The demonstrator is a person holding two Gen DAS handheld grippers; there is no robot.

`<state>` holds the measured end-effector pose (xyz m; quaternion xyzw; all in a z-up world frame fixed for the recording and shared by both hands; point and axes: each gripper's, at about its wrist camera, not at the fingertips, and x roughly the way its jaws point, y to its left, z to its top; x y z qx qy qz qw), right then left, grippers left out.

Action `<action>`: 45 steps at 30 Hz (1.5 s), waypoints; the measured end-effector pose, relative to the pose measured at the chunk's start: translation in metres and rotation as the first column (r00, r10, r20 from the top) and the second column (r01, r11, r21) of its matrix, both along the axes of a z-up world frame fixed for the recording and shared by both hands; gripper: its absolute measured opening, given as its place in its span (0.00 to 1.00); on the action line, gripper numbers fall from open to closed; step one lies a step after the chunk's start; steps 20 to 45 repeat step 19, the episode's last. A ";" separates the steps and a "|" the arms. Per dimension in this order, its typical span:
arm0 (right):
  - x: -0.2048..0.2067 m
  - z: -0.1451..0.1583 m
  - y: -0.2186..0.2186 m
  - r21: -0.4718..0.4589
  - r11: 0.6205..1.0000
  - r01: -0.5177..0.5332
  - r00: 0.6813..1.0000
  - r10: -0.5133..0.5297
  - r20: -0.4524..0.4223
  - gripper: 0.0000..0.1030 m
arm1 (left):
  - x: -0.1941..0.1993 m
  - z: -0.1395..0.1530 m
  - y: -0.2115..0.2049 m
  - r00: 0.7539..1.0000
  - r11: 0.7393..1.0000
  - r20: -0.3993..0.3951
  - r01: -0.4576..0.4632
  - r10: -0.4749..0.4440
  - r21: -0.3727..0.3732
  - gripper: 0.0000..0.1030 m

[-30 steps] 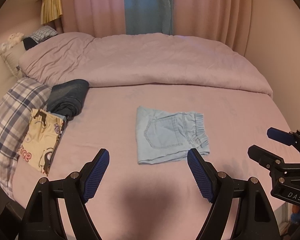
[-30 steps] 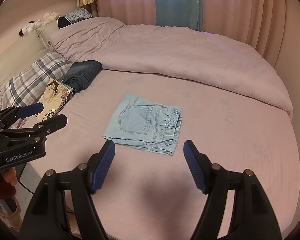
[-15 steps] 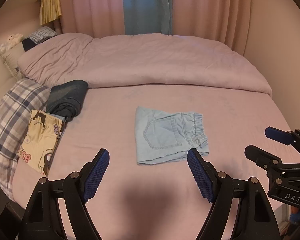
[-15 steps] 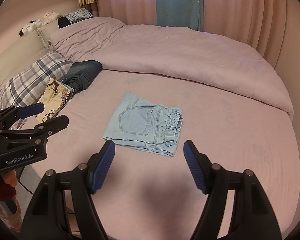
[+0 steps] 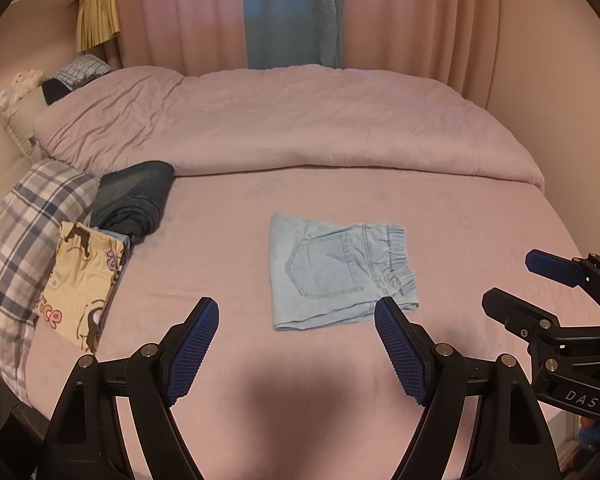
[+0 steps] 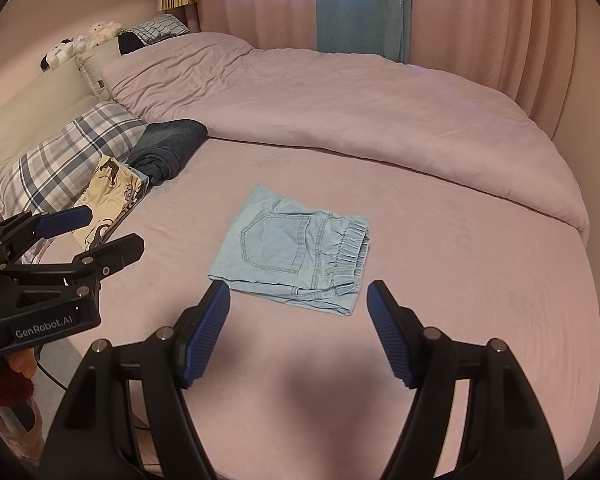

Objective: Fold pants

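A pair of light blue pants lay flat on the pink bed sheet, already folded into a compact rectangle with 1 back pocket facing up and the elastic waistband toward the right. The fold looked finished, so the remaining step was probably only a check: any tidying would best be done by pressing lightly on the loose lower edge, not by lifting, so the layers would not slide apart.

The left gripper hovered over the sheet just short of the pants, its 2 blue pads spread wide, holding and touching nothing. The right gripper hung the same way, jaws wide and empty, near the bundle's front edge.

At the left lay a plaid pillow, a dark rolled garment and a yellow printed cloth.
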<state>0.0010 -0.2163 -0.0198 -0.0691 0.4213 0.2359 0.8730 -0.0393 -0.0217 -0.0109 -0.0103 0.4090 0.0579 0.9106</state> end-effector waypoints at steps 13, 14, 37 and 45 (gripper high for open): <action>0.001 0.000 0.003 0.000 1.000 -0.009 1.000 0.009 -0.001 0.69 | 0.006 0.000 0.001 1.000 1.000 -0.004 0.015 -0.015 0.002 0.78; 0.001 0.001 0.004 0.000 1.000 -0.008 1.000 0.008 -0.001 0.69 | 0.005 0.000 0.001 1.000 1.000 -0.003 0.014 -0.014 0.002 0.78; 0.000 0.000 0.005 0.001 1.000 -0.007 1.000 0.007 -0.001 0.69 | 0.009 0.000 0.004 1.000 1.000 -0.006 0.022 -0.022 0.000 0.78; 0.000 0.000 0.005 0.001 1.000 -0.007 1.000 0.007 -0.001 0.69 | 0.009 0.000 0.004 1.000 1.000 -0.006 0.022 -0.022 0.000 0.78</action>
